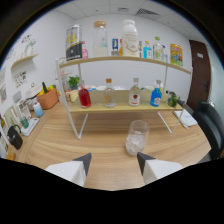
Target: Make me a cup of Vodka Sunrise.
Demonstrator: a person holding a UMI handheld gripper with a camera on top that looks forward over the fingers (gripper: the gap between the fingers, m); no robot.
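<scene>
Glass (137, 136) holding ice stands on the wooden table (60, 145), just ahead of the gripper (114, 161), whose jaws gape wide, empty. Red-liquid bottle (84, 96) and blue-liquid bottle (156, 95) sit on the lower shelf (120, 107) beyond.

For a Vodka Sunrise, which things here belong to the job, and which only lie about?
For the job:
- glass, just ahead of the open gripper
- red bottle
- clear bottle

Lying about:
- blue bottle
- plant
- basket

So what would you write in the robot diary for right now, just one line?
fingers: open, holding nothing | glass: on table, ahead of fingers, ice inside | lower shelf: red bottle, two clear bottles, blue bottle | pouring: not started
</scene>
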